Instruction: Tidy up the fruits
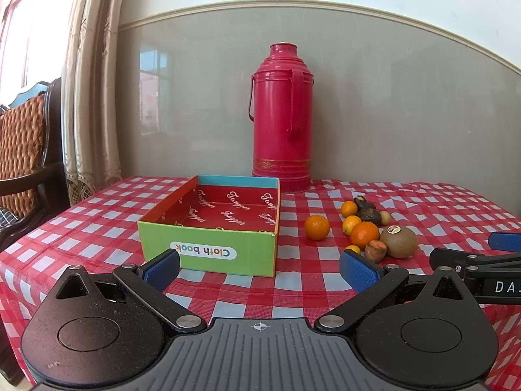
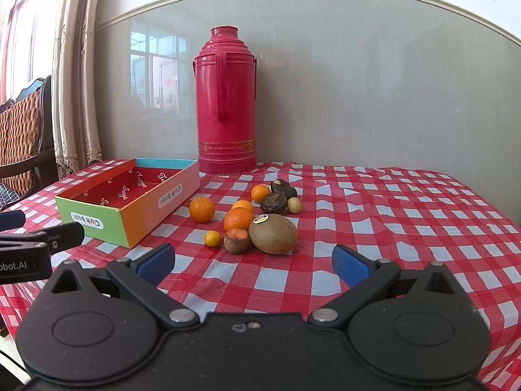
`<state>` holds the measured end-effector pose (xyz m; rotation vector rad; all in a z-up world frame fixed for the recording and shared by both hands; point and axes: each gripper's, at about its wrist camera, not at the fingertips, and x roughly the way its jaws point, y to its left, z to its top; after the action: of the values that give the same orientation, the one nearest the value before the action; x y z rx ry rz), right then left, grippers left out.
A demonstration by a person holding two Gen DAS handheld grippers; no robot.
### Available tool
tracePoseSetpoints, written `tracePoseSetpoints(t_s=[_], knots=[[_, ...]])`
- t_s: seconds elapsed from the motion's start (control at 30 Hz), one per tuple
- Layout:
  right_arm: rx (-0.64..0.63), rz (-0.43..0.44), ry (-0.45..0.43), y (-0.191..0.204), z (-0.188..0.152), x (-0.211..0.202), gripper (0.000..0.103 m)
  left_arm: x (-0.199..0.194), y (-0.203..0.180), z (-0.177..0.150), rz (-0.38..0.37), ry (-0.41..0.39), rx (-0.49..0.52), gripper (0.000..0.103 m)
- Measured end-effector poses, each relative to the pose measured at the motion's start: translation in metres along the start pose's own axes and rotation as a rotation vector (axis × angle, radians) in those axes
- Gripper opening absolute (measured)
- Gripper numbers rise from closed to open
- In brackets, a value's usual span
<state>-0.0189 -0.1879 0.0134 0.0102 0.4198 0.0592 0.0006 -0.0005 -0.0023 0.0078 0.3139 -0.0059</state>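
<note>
Red-checked tablecloth point(image 2: 390, 195) fills both views; the empty green-and-orange cardboard box point(image 2: 130, 208) sits centre-left. The loose fruit cluster point(image 2: 257, 215) lies mid-frame (nothing boxed). Left gripper point(image 1: 259, 268) and right gripper point(image 2: 252, 262) gape, unladen; next, probably closing on the brown kiwi point(image 2: 273, 233).

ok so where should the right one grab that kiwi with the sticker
Probably across the short width of the kiwi, coming from the front and slightly above with the right hand-held gripper. It lies on its side, long axis left to right, and the cut brown piece touches its left end, so end-to-end grips look crowded.
</note>
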Motion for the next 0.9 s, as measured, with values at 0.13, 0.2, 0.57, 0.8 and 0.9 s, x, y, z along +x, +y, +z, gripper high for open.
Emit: tracePoseSetpoints(t_s=[0.13,0.2,0.57,0.8,0.9], knots=[[0.000,0.000,0.000,0.0001,0.0001,0.0000,0.097,0.0000,-0.0005,0.0001,0.002,0.000,0.001,0.103],[-0.001,0.000,0.000,0.0001,0.0001,0.0000,0.097,0.0000,-0.0006,0.0000,0.006,-0.001,0.001,0.103],[-0.002,0.001,0.000,0.0000,-0.0003,0.0004,0.097,0.0005,-0.0007,-0.0004,0.007,-0.001,0.001,0.103],[-0.003,0.001,0.000,-0.0002,0.0003,0.0002,0.097,0.0001,-0.0017,-0.0001,0.007,0.000,0.003,0.103],[-0.002,0.001,-0.001,-0.0001,0.0002,-0.0002,0.097,0.0000,-0.0020,-0.0001,0.006,0.000,0.003,0.103]])
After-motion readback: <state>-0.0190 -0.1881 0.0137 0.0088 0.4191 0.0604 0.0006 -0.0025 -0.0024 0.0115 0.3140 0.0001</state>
